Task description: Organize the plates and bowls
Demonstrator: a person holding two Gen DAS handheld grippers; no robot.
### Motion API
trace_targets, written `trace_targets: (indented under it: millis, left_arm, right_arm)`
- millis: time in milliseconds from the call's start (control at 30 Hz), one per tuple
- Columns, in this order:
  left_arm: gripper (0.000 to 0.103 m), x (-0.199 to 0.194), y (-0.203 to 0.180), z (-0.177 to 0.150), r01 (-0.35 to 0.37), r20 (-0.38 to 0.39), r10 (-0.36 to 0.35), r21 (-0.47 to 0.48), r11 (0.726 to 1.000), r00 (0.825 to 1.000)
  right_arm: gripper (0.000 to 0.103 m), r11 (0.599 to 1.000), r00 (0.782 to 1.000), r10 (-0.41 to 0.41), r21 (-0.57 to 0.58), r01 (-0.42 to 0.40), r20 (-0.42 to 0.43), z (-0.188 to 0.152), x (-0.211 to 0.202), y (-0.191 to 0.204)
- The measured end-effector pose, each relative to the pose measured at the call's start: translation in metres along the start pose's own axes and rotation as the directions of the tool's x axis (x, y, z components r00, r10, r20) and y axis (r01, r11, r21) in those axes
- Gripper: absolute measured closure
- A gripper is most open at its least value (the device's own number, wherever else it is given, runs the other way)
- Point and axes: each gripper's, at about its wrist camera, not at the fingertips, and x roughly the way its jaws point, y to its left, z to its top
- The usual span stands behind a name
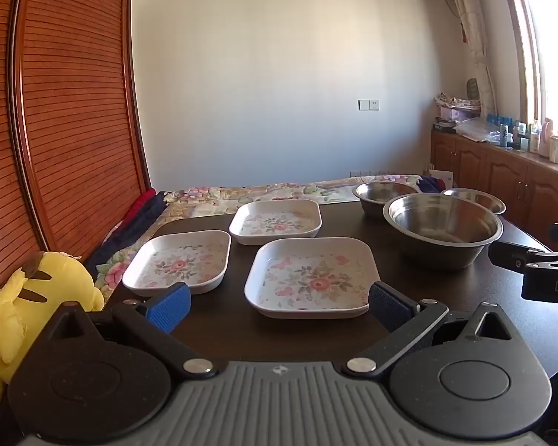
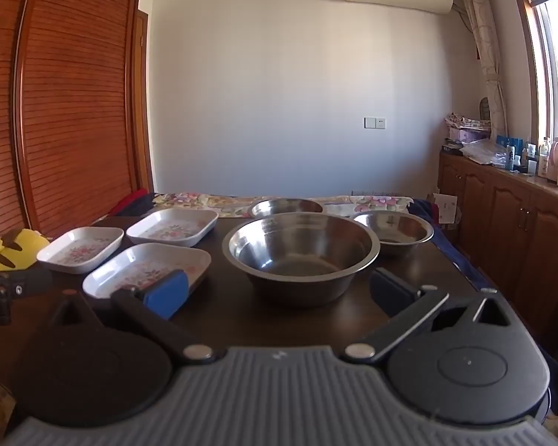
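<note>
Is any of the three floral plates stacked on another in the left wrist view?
No: the near plate, left plate and far plate each lie separately on the dark table, with gaps between them.

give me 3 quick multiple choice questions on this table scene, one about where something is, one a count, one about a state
1. Where is the yellow plush toy?
A. off the table's left edge
B. inside the big steel bowl
C. on the windowsill

2. How many floral square plates are on the table?
A. one
B. three
C. five

3. What is the state of the left hand-held gripper?
A. shut on a plate
B. shut on a bowl
C. open, holding nothing

Key:
1 A, it sits beside the table at the left.
2 B, the near plate, left plate and far plate lie apart.
3 C, its blue pads stand wide apart, with nothing between them.
</note>
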Motion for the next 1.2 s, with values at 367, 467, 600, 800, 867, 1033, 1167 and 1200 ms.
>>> trace_targets:
  millis: [367, 467, 600, 800, 867, 1033, 1167, 1200]
  left_arm:
    - [0.0, -0.0024, -0.0025, 0.0011, 0.002, 0.005, -0.002, 0.007, 1.0, 1.0]
    - [0.0, -0.0036, -0.0027, 0.0027, 0.002, 0.007, -0.002, 0.008, 1.0, 1.0]
    - [0.0, -0.0036, -0.0033, 0.0034, 0.003, 0.009, -0.003, 0.009, 1.0, 1.0]
    - [0.0, -0.0058, -0.0022, 0.0032, 0.008, 0.01, -0.008, 0.01, 1.0, 1.0]
    - [0.0, -0.006, -0.0023, 0.0029, 0.008, 0.009, -0.009, 0.011, 1.0, 1.0]
    - [0.0, -0.0062, -0.0031, 0.0026, 0.009, 0.008, -0.009, 0.013, 1.0, 1.0]
    - [0.0, -0.0059, -0.0032, 0.0028, 0.009, 0.008, -0.009, 0.014, 1.0, 1.0]
    - [0.0, -0.0057, -0.003, 0.0026, 0.009, 0.008, -0.009, 0.013, 1.0, 1.0]
  right_arm:
    - [0.0, 1.0, 1.0, -0.002, 0.001, 0.002, 0.003, -0.0005, 0.0003, 0.0009]
    - [0.0, 1.0, 1.0, -0.001, 0.0, 0.001, 0.001, -0.001, -0.0015, 0.0026]
    - [0.0, 1.0, 1.0, -0.004, 0.002, 0.004, 0.001, -0.0004, -0.0024, -0.0036]
    - [0.0, 1.0, 1.0, -0.004, 0.002, 0.004, 0.006, -0.0005, 0.0002, -0.0037]
    - [0.0, 1.0, 1.0, -0.008, 0.002, 0.008, 0.008, -0.0001, -0.0033, -0.0039]
    - [0.0, 1.0, 1.0, -0.01, 0.004, 0.01, 0.01, 0.0, -0.0046, -0.0049]
    - [0.0, 1.0, 1.0, -0.01, 0.005, 0.009, 0.011, 0.0005, -0.0057, -0.006]
    - [0.0, 1.0, 1.0, -0.01, 0.005, 0.01, 0.012, 0.0005, -0.0058, -0.0061]
